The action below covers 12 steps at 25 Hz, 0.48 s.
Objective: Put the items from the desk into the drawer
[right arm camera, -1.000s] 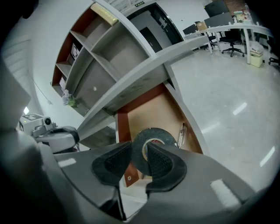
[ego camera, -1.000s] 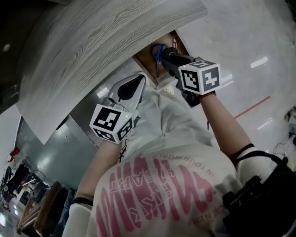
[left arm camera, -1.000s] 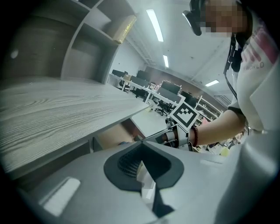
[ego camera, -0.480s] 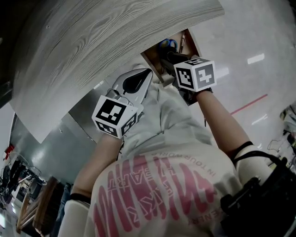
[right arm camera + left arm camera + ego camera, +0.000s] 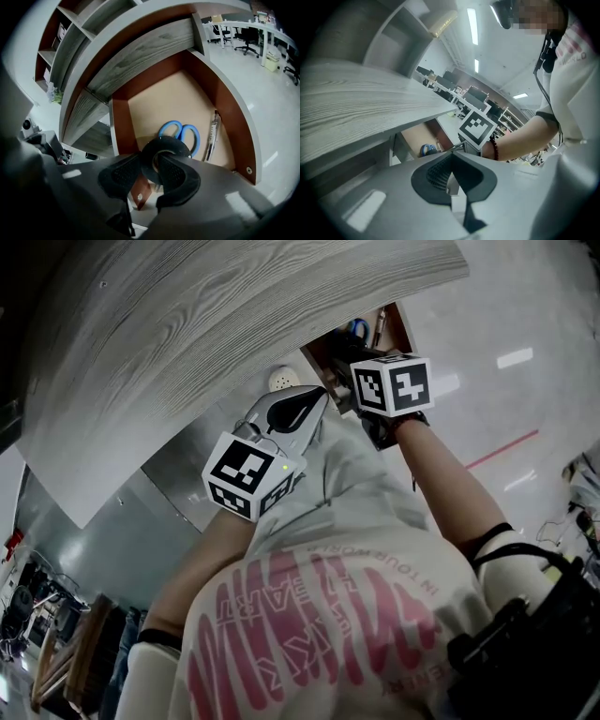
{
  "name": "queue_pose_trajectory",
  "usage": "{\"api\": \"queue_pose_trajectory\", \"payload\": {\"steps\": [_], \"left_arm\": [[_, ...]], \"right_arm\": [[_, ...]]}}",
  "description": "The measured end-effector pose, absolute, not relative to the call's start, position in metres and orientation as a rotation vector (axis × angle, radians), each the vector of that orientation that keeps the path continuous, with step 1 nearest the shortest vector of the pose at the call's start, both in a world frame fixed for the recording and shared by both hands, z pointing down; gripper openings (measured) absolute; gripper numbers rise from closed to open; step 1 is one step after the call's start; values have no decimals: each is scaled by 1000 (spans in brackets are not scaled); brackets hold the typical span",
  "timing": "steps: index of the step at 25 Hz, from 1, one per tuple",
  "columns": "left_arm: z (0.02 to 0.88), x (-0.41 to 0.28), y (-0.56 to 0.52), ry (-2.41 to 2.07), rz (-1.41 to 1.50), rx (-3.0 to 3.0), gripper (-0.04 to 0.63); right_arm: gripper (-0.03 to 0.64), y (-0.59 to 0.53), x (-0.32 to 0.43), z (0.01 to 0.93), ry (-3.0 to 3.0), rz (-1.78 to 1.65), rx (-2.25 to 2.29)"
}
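Observation:
The brown drawer [image 5: 236, 126] stands pulled out under the grey wood desk top [image 5: 216, 324]. Blue-handled scissors [image 5: 182, 132] and a clear pen [image 5: 212, 136] lie on its floor. My right gripper [image 5: 157, 164] is shut on a black tape roll [image 5: 165, 149], held upright over the drawer's near left corner. In the head view its marker cube [image 5: 392, 385] covers the drawer's front part. My left gripper [image 5: 450, 161] hangs just left of the drawer with its pads together and nothing between them. From the left gripper view, the scissors [image 5: 426, 150] show inside the drawer.
Grey desk panels [image 5: 187, 484] run below the desk top beside the drawer. A small white round fitting [image 5: 283, 379] sits on the panel by the left gripper. My torso in a white shirt [image 5: 328, 615] fills the lower head view. Office desks and chairs [image 5: 243, 33] stand far behind.
My right gripper has sunk toward the drawer with the black roll, and its cube now covers more of the drawer. The left gripper has stayed beside the drawer, turned slightly.

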<state>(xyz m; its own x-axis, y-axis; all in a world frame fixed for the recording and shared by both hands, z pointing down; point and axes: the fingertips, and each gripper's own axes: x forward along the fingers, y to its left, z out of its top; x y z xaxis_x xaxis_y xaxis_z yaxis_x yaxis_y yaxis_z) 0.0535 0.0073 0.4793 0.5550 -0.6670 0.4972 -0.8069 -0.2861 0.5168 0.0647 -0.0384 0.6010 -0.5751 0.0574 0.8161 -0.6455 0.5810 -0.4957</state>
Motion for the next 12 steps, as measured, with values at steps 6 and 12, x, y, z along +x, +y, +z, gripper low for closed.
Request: {"api": "queue_pose_trajectory", "payload": {"steps": [6,12], "left_arm": [[473,43,2,-1236,213,2022,18],[466,38,9,-1267,211,2021,18]], "right_arm": [[110,-37,71,612,-1888,976,451],[115,-34,73,611,-1891,958,464]]}}
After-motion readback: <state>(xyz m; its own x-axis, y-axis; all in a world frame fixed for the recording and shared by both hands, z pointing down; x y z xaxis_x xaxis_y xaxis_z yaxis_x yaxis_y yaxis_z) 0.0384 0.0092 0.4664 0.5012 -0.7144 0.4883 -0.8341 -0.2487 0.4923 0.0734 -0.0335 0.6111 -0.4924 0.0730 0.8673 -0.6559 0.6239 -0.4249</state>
